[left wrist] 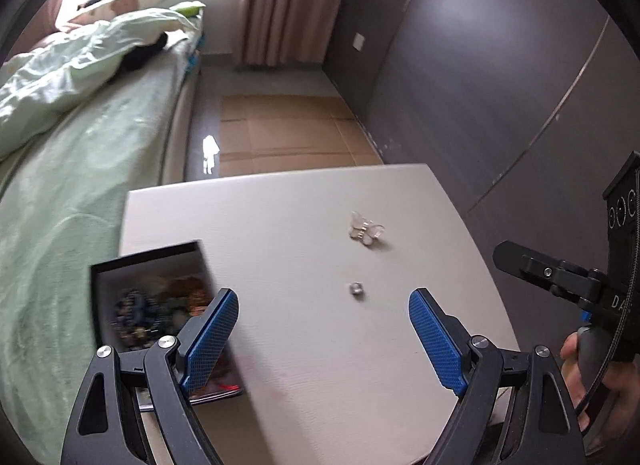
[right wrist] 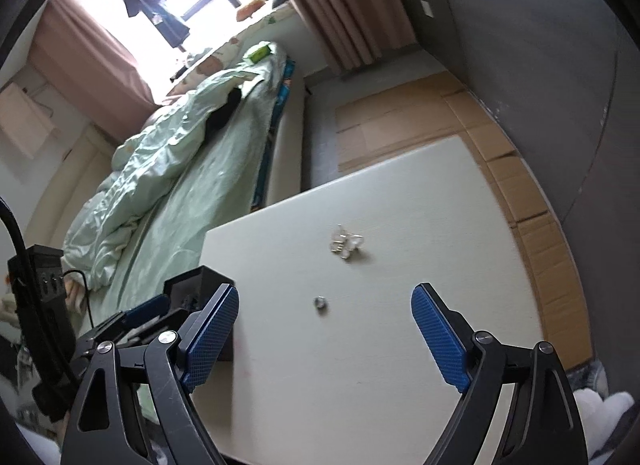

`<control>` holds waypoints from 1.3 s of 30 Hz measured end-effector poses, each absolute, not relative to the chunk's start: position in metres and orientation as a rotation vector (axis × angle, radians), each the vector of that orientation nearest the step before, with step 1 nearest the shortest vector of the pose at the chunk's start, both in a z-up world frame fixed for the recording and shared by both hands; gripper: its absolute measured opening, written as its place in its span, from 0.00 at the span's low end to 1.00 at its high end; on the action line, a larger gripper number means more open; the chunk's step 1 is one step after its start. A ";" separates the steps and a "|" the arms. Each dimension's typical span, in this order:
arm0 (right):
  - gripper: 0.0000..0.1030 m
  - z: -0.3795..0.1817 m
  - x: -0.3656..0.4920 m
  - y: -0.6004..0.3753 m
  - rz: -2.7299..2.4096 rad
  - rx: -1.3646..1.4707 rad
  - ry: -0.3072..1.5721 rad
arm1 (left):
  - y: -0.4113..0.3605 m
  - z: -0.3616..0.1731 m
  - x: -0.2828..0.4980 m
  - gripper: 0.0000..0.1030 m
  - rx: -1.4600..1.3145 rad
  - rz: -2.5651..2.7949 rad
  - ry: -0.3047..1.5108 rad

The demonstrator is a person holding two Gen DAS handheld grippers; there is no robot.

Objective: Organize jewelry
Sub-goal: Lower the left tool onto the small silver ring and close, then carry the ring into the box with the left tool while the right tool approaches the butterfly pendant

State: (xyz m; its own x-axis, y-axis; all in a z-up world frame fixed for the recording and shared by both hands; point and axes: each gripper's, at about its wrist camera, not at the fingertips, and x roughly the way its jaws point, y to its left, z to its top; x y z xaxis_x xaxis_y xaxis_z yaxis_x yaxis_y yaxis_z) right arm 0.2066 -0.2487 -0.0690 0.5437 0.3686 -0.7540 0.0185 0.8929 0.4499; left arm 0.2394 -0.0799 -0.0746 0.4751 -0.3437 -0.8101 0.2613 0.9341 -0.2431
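A black open box [left wrist: 148,297] holding several pieces of jewelry stands at the left edge of the white table [left wrist: 304,345]. A pale butterfly hair clip [left wrist: 366,230] lies farther out on the table, and a small silver ring [left wrist: 356,290] lies nearer. My left gripper [left wrist: 323,339] is open and empty above the table, its left finger over the box. In the right wrist view, my right gripper [right wrist: 324,335] is open and empty, with the ring [right wrist: 320,302] just ahead between its fingers, the clip [right wrist: 346,245] beyond, and the box [right wrist: 200,285] to the left.
A bed with a green quilt [left wrist: 60,113] runs along the table's left side. Flattened cardboard [left wrist: 288,133] covers the floor beyond the table. A dark wardrobe wall [left wrist: 500,65] stands on the right. The other gripper's body [left wrist: 580,289] shows at the right edge.
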 end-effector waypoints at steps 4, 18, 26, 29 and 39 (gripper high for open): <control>0.86 -0.072 0.208 -0.261 0.179 0.446 0.992 | -0.099 -0.086 0.249 0.76 -0.073 -0.385 1.051; 0.86 -0.091 0.217 -0.302 0.048 0.476 1.029 | -0.138 -0.139 0.278 0.42 -0.027 -0.382 1.192; 0.86 -0.104 0.225 -0.308 0.036 0.488 1.054 | -0.157 -0.154 0.281 0.35 0.061 -0.338 1.184; 0.86 -0.105 0.226 -0.309 0.036 0.485 1.052 | -0.162 -0.160 0.282 0.27 0.108 -0.308 1.176; 0.86 -0.106 0.228 -0.304 0.031 0.466 1.060 | -0.155 -0.159 0.281 0.12 0.110 -0.305 1.171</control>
